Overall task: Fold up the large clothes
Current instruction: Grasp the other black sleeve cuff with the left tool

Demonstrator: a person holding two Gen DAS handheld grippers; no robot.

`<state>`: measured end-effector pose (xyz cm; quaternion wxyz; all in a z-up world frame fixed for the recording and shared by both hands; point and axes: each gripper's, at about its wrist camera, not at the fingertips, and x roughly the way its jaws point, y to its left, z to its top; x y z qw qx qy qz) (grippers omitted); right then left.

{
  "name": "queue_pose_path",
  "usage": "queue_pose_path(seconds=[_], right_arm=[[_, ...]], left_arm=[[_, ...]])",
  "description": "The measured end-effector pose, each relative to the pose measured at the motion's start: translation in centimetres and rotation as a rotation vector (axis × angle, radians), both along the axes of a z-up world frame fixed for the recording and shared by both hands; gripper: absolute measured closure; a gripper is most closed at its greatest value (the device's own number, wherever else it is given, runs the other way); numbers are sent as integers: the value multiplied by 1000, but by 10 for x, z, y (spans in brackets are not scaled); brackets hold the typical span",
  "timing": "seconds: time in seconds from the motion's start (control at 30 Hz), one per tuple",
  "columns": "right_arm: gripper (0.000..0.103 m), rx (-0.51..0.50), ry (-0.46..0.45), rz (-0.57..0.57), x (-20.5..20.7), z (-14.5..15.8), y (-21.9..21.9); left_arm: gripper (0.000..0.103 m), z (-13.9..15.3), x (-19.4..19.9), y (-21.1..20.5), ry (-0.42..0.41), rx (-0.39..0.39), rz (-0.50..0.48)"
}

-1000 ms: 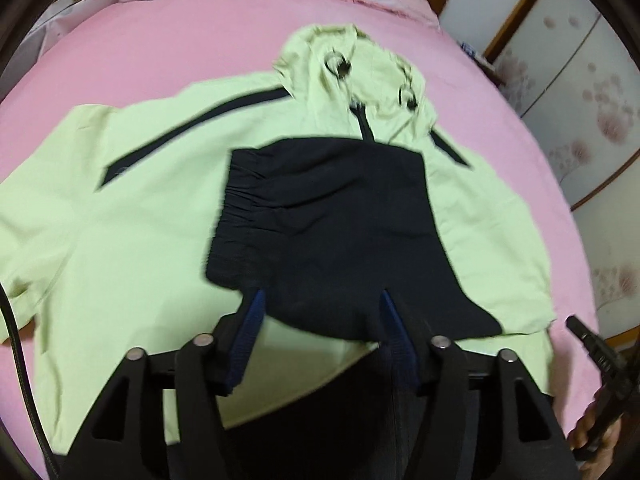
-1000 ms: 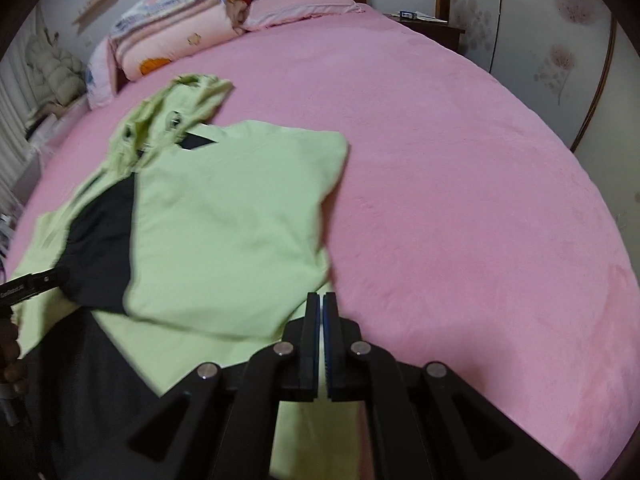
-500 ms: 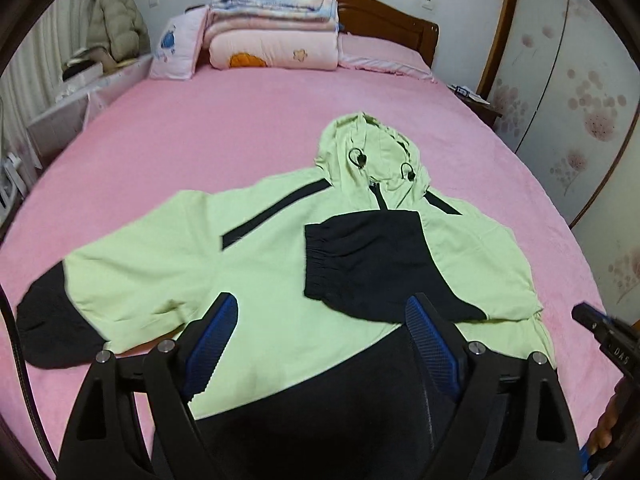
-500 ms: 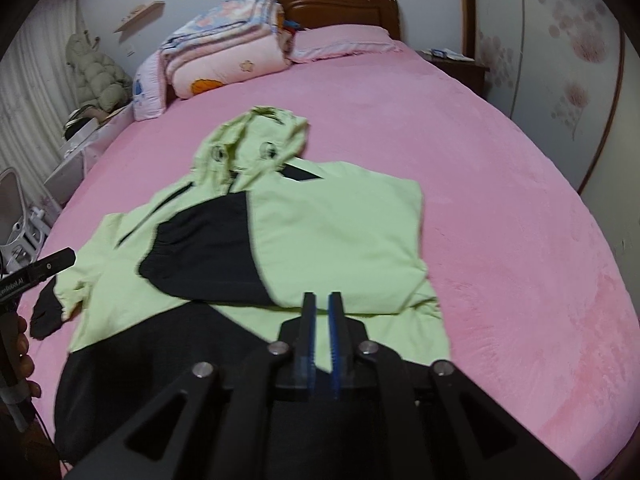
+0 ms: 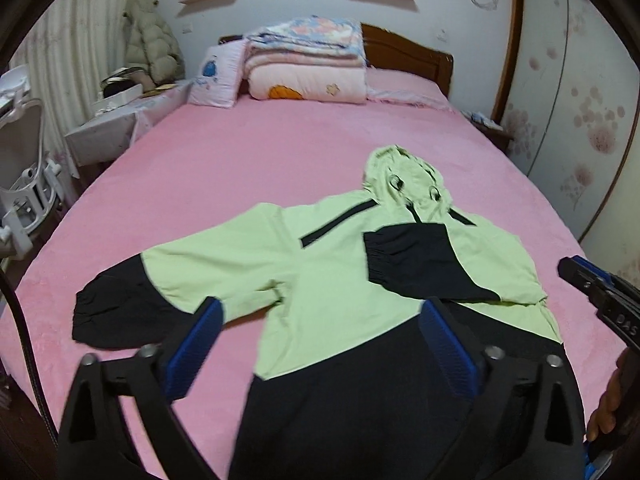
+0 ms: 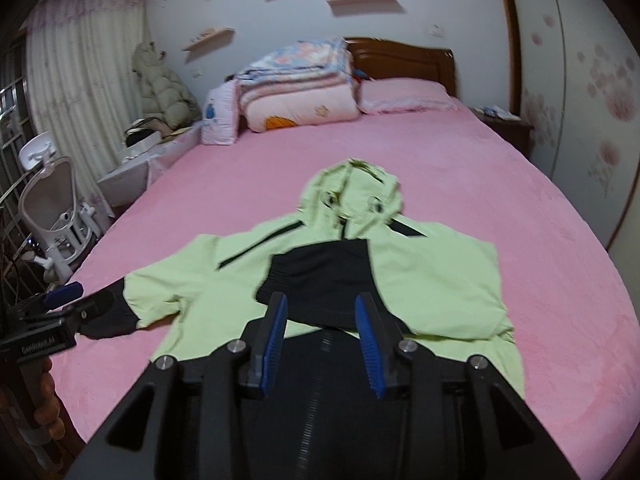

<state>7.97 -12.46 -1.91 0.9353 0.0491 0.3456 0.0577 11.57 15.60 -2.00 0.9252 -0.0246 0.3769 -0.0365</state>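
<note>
the pink bed (image 5: 260, 152) carries the green and black jacket (image 5: 340, 280) spread flat near its foot, one sleeve (image 6: 328, 276) folded over the chest, the other sleeve (image 5: 132, 304) still outstretched. left gripper (image 5: 320, 344) is opening wide, right gripper (image 6: 322, 340) opening narrower, both empty. risk: dragging the outstretched sleeve could pull the folded one loose.

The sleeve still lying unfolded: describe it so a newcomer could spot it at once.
Start at the pink bed, then find the green and black hooded jacket spread on it. The unfolded sleeve stretches out flat over the sheet towards the curtain side and ends in a black cuff. The other sleeve is folded across the chest.
</note>
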Motion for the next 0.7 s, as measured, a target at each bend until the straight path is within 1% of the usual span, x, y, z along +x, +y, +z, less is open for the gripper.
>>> queue_pose_path(seconds=[0.07,0.17,0.3,0.43,0.53,0.63,0.7], right_arm=[[67,-17,-11,27,2,1,21],[67,-42,-30,69,7,-2,54],[67,-72,-36,122,17,-11,96],[67,-106,-43,173,31,-25,138],[68,-125,-22,201,45,-41,166],[68,-111,10,234,59,-58,190],[68,-114,21,251,65,-67,203]], left_arm=[[0,0,-8,20,-6,-28,3],[0,-6,-14,54,8,-78,37],[0,-27,-18,112,42,-140,136],[0,-60,-15,178,91,-236,250],[0,-94,-9,229,131,-317,349],[4,-126,-4,270,158,-405,434],[10,-152,1,296,187,-470,492]])
